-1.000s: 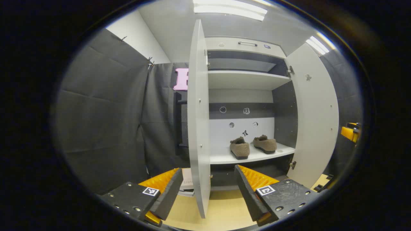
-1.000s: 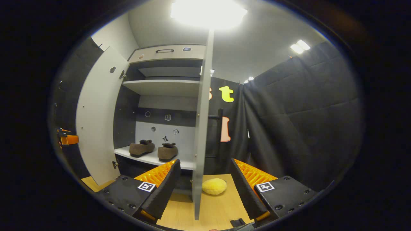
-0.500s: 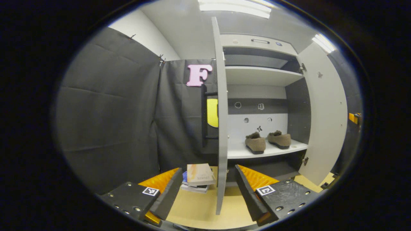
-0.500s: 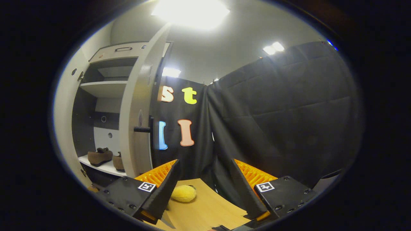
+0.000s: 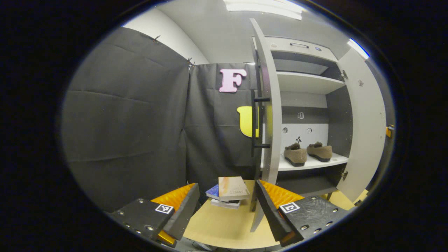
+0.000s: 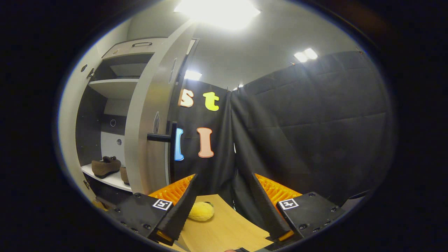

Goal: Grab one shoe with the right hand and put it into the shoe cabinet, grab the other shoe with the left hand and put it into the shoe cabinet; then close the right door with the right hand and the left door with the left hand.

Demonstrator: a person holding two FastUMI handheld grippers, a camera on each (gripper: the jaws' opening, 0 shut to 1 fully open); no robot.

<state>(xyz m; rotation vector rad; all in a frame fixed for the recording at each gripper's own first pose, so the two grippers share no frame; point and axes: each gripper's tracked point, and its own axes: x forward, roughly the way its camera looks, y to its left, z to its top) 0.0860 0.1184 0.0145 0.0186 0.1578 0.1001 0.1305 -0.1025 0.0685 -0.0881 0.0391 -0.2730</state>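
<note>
Jaws of both grippers gape empty; books [image 5: 229, 192] beside left door [image 5: 269, 115]

The two shoes [image 5: 307, 154] look like fuzzy brown cloth with a matt nap and darker soles. The shoe cabinet [image 5: 308, 82] is smooth, matt grey board, its shelves pale and its inner side walls a darker matt panel; the left door [image 5: 271, 115] and right door [image 6: 148, 115] share the same smooth grey finish, each with a dark matt bar handle [image 6: 164, 137]. The floor [image 5: 224, 227] is light wood-grain, smooth with a slight sheen. The books [image 5: 229, 191] have paper covers. A yellow ball [image 6: 200, 211] looks soft and fuzzy. The booth wall [image 6: 315, 126] is matt black cloth, creased. The left tool's [image 5: 225, 210] and right tool's [image 6: 222, 206] pads [image 6: 175, 213] are ribbed.
</note>
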